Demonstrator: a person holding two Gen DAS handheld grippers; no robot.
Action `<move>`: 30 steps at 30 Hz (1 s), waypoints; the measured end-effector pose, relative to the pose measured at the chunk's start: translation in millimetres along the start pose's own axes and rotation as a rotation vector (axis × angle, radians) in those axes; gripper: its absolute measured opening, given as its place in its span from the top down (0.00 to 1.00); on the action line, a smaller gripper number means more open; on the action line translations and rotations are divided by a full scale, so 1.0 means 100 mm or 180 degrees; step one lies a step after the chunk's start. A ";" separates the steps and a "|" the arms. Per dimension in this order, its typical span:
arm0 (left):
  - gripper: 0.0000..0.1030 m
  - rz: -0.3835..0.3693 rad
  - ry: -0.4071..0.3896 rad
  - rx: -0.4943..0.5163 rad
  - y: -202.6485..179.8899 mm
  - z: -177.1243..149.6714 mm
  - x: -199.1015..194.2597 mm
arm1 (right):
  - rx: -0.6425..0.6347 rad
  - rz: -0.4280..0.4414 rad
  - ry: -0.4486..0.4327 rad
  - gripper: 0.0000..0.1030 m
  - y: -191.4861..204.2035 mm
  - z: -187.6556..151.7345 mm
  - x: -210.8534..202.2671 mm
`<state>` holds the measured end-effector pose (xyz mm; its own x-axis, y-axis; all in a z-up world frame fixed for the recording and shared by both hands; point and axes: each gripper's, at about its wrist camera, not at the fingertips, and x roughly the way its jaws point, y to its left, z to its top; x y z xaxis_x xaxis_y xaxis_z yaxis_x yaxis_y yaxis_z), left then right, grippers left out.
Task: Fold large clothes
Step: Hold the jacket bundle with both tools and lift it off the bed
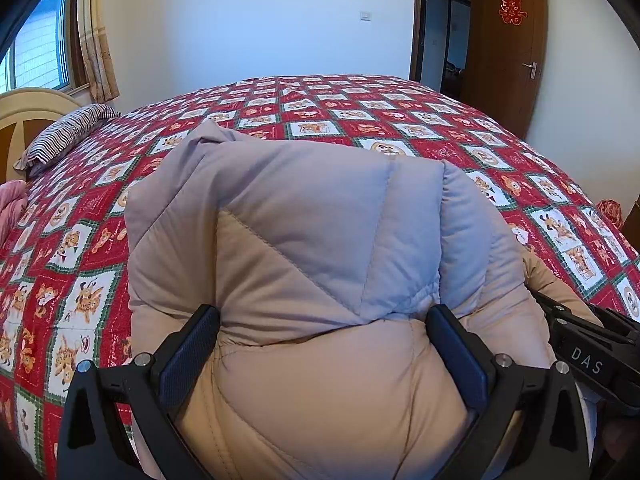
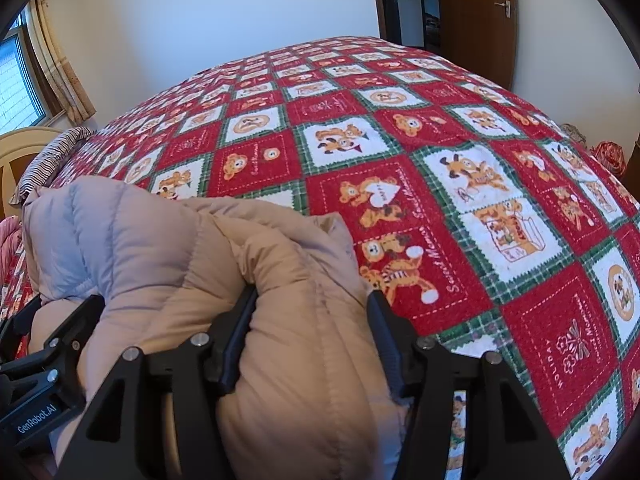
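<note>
Left wrist: left hand-held gripper (image 1: 322,322) tilted down astride puffy jacket (image 1: 304,216)

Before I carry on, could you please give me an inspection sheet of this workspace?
Surface: bed with a red patchwork bedspread, cartoon squares.
Job's things: beige and grey puffer jacket, bunched into a mound at the near edge.
Clutter: striped pillow by the headboard; pink fabric at the left edge.
Grippers: left gripper and right gripper each straddle jacket padding; whether the fingers press it is unclear.
Cables: nothing seen.
Surroundings: curtained window, open wooden door, white walls.
</note>
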<state>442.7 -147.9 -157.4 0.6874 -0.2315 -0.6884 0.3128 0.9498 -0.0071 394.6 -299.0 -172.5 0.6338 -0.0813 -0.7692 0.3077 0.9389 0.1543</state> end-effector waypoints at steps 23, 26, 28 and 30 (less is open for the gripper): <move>0.01 -0.0091 -0.0115 -0.0106 0.22 -0.03 -0.52 | 0.0160 0.0220 0.0062 0.39 -0.13 -0.01 0.03; 0.01 -0.0043 -0.0058 -0.0082 0.48 -0.22 -0.70 | 0.0208 0.0232 0.0000 0.27 -0.22 0.00 -0.12; 0.01 -0.0265 0.0076 -0.0279 0.69 -0.38 -0.67 | 0.0214 0.0278 -0.0054 0.22 -0.27 -0.03 -0.22; 0.01 -0.0494 0.0187 -0.0618 0.88 -0.53 -0.61 | 0.0214 0.0385 -0.0063 0.22 -0.33 -0.07 -0.32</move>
<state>393.7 -39.6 -154.1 0.6000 -0.3705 -0.7090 0.2759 0.9277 -0.2513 359.1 -325.2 -157.9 0.6827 0.0239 -0.7303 0.2748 0.9177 0.2869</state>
